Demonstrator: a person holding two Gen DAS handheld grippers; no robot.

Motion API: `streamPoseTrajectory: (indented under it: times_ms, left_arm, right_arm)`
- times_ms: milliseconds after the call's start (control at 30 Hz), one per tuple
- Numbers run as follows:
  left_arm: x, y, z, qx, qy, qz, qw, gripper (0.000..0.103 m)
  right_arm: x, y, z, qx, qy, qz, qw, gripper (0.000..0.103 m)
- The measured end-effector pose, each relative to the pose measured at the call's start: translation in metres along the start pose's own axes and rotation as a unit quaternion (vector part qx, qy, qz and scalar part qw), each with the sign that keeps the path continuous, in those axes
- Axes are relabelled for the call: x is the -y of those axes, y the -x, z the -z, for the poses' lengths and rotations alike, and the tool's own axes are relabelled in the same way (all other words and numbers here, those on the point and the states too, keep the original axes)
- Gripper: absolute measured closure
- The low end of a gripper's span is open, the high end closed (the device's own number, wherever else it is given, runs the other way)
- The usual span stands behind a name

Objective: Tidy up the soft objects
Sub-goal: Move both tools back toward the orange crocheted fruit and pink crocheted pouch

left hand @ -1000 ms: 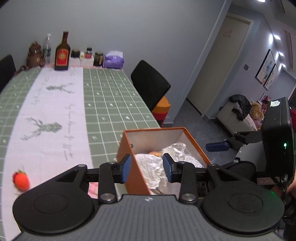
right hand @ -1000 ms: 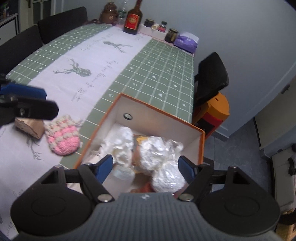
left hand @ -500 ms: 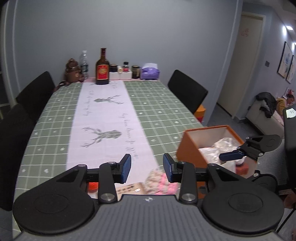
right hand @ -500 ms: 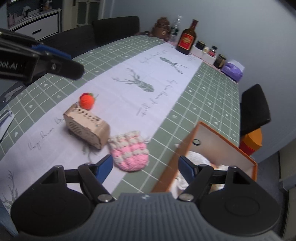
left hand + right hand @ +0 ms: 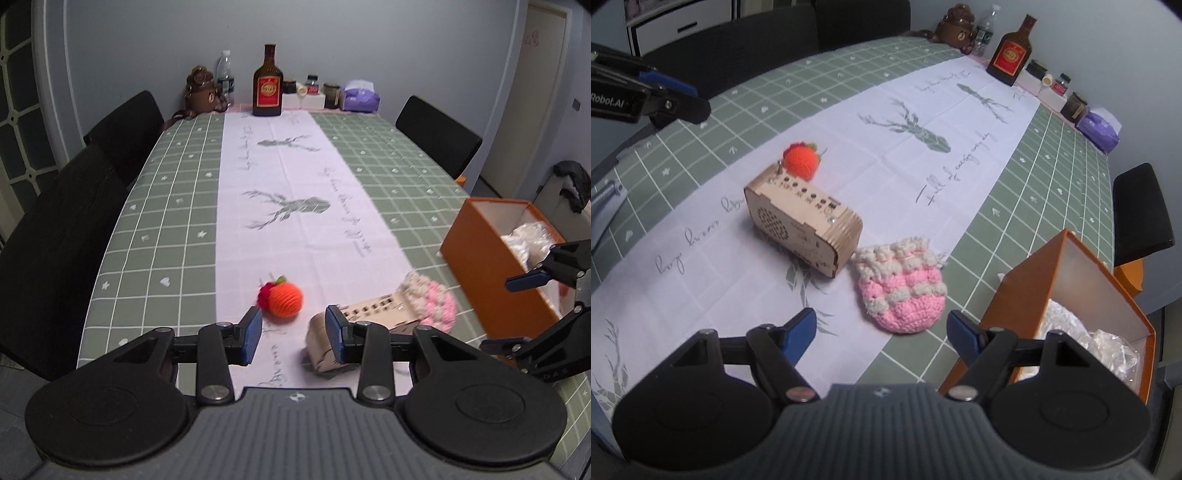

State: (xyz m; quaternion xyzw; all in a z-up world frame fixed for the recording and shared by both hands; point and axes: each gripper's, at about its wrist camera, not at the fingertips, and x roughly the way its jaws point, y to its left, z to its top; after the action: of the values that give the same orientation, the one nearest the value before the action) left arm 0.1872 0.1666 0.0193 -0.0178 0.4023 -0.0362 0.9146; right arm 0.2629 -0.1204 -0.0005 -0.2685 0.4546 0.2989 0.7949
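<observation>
- Left wrist view: left tongs (image 5: 293, 329) apart, nothing between the blue pads, hovering over the white runner of the desk (image 5: 166, 206).
- Crocheted orange fruit (image 5: 283, 299) with red-and-green top lies on the runner at about 12 o'clock from the left tongs, just beyond the left pad, not touching it.
- Wooden speaker box (image 5: 373, 314) at about 2 o'clock from the tongs; the right pad overlaps its near end in view, contact cannot be told.
- Pink-and-cream crocheted pouch (image 5: 430, 301) touches the far end of the box, at 3 o'clock from the fruit.
- Orange storage box (image 5: 487, 258) at the desk's right edge, open top, crinkled clear wrapping (image 5: 526, 240) inside.
- Right tongs (image 5: 532, 295) enter from the right edge in front of the orange box, fingers apart.
- Far end of the desk: brown liquor bottle (image 5: 267, 83), water bottle, bear-shaped jar, small jars, purple tissue pack (image 5: 360, 98). Black chairs on both sides.
- Right wrist view: right tongs (image 5: 881, 330) wide apart, empty, above the desk.
- Pouch (image 5: 903, 286) lies at 12 o'clock just beyond the tongs, between the fingertips' lines, not touched.
- Speaker box (image 5: 803, 221) at 10 o'clock from the pouch, its corner touching the pouch rim.
- Fruit (image 5: 801, 158) behind the speaker box, just beside its far edge.
- Orange box (image 5: 1067, 295) at 3 o'clock from the pouch, wrapping (image 5: 1108, 343) inside.
- Left tongs (image 5: 670, 96) at the upper left, above the green check cloth.
</observation>
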Motion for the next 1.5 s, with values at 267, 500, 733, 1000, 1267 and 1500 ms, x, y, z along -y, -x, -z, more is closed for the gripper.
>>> streamPoseTrajectory:
  times_ms: [267,500,733,1000,1267,1500]
  left_arm:
    - [-0.015,-0.020,0.000,-0.027,-0.035,-0.015,0.9989,0.061]
    - [-0.019,-0.036,-0.008,-0.041,-0.044,-0.016,0.9981,0.061]
    - [-0.019,-0.058,-0.015,-0.061,-0.054,-0.016,0.9965,0.061]
    - [-0.019,-0.083,-0.024,-0.085,-0.063,-0.021,0.9941,0.060]
    - [-0.015,-0.104,-0.027,-0.100,-0.053,-0.012,0.9935,0.060]
    - [-0.015,-0.121,-0.029,-0.105,-0.039,-0.003,0.9937,0.050]
  right_arm:
    - [0.008,-0.032,-0.003,-0.034,-0.002,0.003,0.999,0.026]
    - [0.018,-0.054,-0.012,-0.058,0.011,0.006,0.998,0.026]
    - [0.018,-0.079,-0.023,-0.089,0.036,-0.013,0.995,0.020]
    - [0.023,-0.106,-0.033,-0.125,0.050,-0.032,0.990,0.019]
    - [0.039,-0.133,-0.037,-0.157,0.035,-0.054,0.985,0.021]
    - [0.039,-0.141,-0.047,-0.145,0.039,-0.069,0.986,0.024]
